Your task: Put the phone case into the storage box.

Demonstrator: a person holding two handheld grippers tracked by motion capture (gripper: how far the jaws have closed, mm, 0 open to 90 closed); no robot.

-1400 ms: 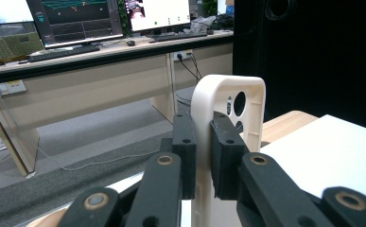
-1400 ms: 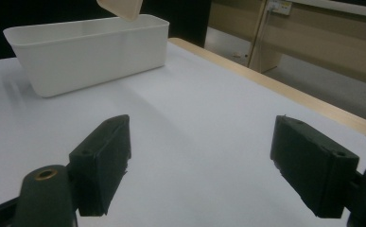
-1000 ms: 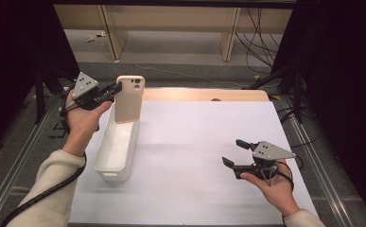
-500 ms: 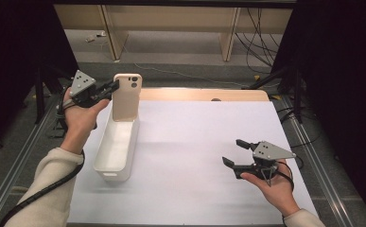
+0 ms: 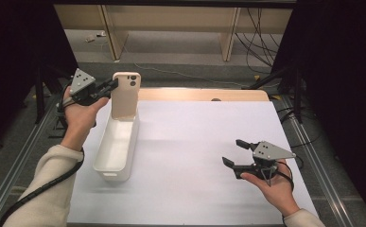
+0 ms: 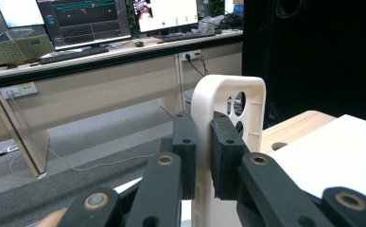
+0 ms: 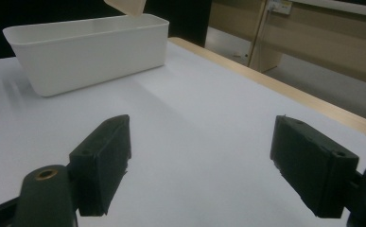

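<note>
Phone case held upright over the white bin

Left tool (image 5: 110, 86) clamps the beige phone case (image 5: 125, 94) above the bin's (image 5: 117, 146) far end; right tool (image 5: 233, 152) rests released, well apart on the desk (image 5: 190, 137)

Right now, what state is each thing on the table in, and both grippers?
Phone case: upright, held over the far end of the bin, lower edge at its rim.
White bin: open-topped, looks empty.
Left gripper: shut on the phone case edge.
Right gripper: open, holding nothing, over the white tabletop.
</note>
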